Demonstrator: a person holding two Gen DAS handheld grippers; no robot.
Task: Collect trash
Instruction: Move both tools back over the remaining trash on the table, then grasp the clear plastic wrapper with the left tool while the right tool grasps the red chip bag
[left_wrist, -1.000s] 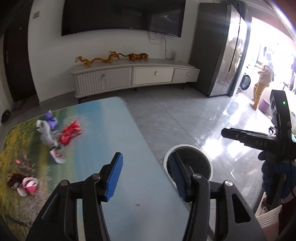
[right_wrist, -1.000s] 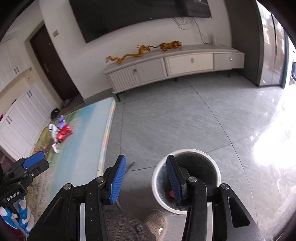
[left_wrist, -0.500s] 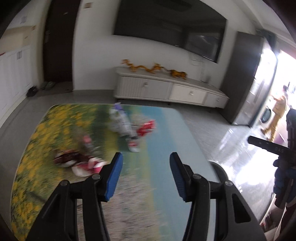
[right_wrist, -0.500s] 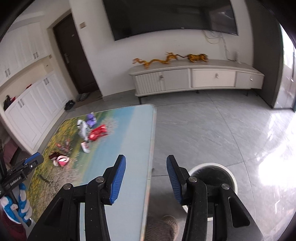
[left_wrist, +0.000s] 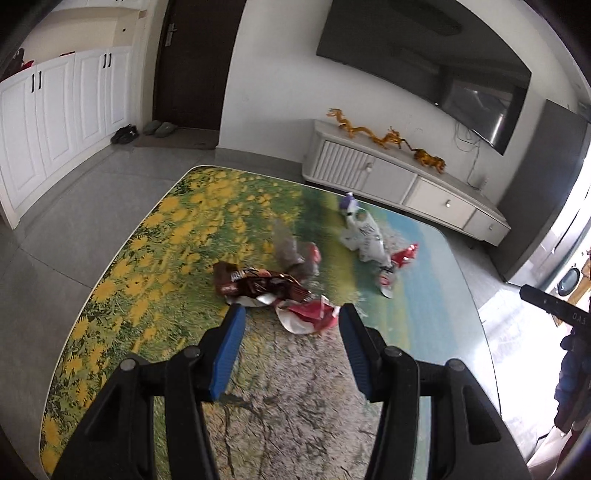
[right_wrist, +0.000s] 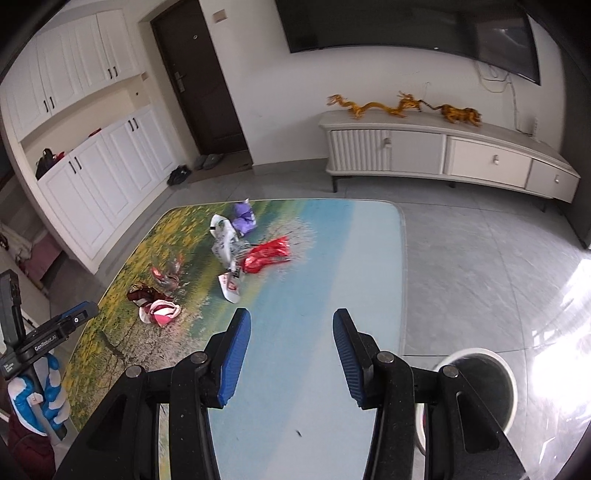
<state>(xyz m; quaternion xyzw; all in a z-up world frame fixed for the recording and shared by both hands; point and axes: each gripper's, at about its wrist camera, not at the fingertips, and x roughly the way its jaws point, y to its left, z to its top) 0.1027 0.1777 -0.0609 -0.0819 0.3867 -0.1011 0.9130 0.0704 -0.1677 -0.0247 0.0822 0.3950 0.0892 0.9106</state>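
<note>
Both the left gripper (left_wrist: 290, 345) and the right gripper (right_wrist: 291, 349) are held spread and empty above the table (right_wrist: 317, 398), the wrappers (right_wrist: 266, 254) being scattered at its far left and the bin (right_wrist: 487, 387) standing near right.

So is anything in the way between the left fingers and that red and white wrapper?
Nothing visible is. The left gripper is open, and the red and white wrapper lies on the table just beyond its fingers, with bare tabletop between. A brown wrapper sits just behind it.
</note>
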